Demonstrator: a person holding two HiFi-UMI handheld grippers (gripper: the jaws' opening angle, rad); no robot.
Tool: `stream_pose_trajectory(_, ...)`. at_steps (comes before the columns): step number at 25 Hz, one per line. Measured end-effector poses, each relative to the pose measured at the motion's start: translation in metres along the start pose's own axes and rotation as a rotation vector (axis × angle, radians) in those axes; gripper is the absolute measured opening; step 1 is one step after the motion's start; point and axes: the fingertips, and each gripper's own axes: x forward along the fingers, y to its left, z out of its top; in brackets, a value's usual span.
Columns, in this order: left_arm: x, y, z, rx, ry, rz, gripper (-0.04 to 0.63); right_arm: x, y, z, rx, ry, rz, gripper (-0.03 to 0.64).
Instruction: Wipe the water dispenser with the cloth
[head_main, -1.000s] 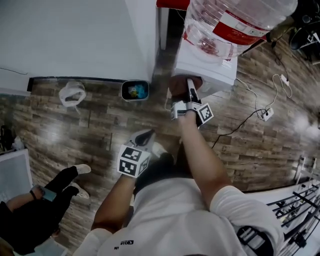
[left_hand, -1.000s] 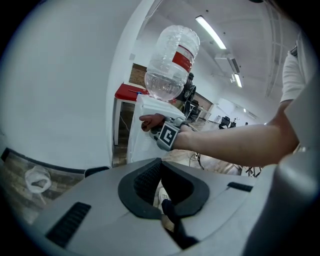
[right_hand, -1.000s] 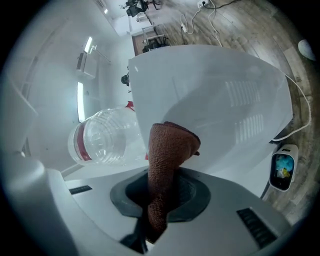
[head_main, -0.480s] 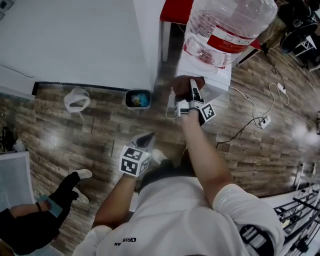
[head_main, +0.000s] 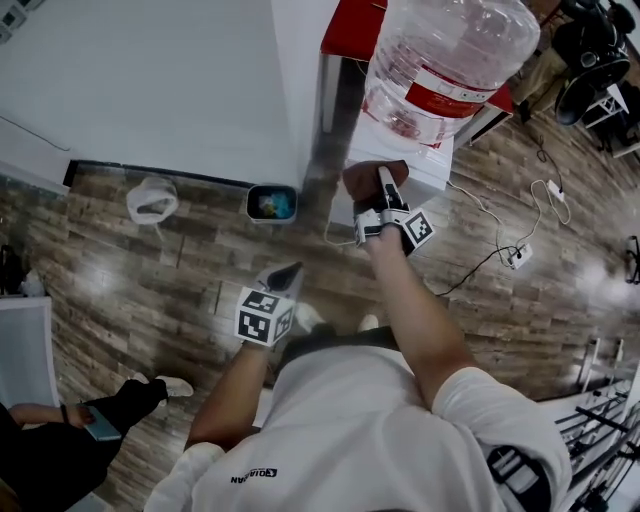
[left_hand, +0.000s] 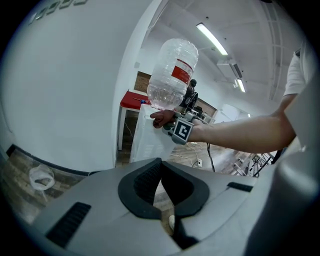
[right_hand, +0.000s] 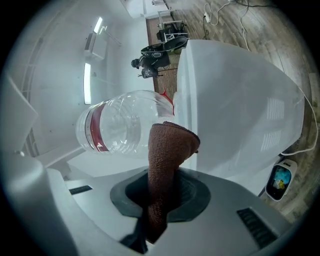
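Cloth, pinched in the right gripper, meets the top edge of the water dispenser beneath the bottle, wiping seemingly under way, a steady sweep due next; left gripper closed, empty.

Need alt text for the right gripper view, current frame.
Right hand-held gripper shut on a brown cloth, whose free end sits at the top edge of the white water dispenser beside its clear bottle. Wood floor and a small bin lie beyond.
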Motion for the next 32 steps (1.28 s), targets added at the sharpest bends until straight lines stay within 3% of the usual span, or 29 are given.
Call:
stream_pose_trajectory(3, 0.001, -0.011, 0.008, -0.014, -0.031, 0.007, -0.011, -0.011, 0.016, 0.000, -0.029, 0.082, 0.015, 0.055)
stream_pose_trajectory(9, -0.005, -0.043, 0.034, -0.023, -0.112, 0.040, -0.011, -0.062, 0.103, 0.001, -0.234, 0.398, 0.170, 0.055)
stream_pose_trajectory(13, -0.013, -0.077, 0.047, -0.024, -0.156, 0.050, -0.011, -0.117, 0.160, 0.029, -0.322, 0.467, 0.259, 0.055)
stream_pose_trajectory(17, -0.019, -0.115, 0.050, 0.013, -0.175, 0.047, -0.011, -0.171, 0.184, 0.052, -0.461, 0.508, 0.289, 0.055)
stream_pose_trajectory(19, -0.018, -0.129, 0.050, 0.015, -0.180, 0.036, -0.011, -0.195, 0.184, 0.055, -0.568, 0.536, 0.270, 0.055)
stream_pose_trajectory(24, -0.020, -0.154, 0.050, 0.065, -0.169, -0.033, -0.011, -0.249, 0.184, 0.045, -0.695, 0.566, 0.215, 0.055)
stream_pose_trajectory(29, -0.028, -0.152, 0.069, 0.119, -0.200, -0.092, -0.011, -0.282, 0.166, 0.023, -1.004, 0.622, -0.005, 0.055)
stream_pose_trajectory(32, -0.034, -0.146, 0.079, 0.155, -0.207, -0.140, -0.011, -0.295, 0.160, 0.005, -1.135, 0.611, -0.106, 0.055)
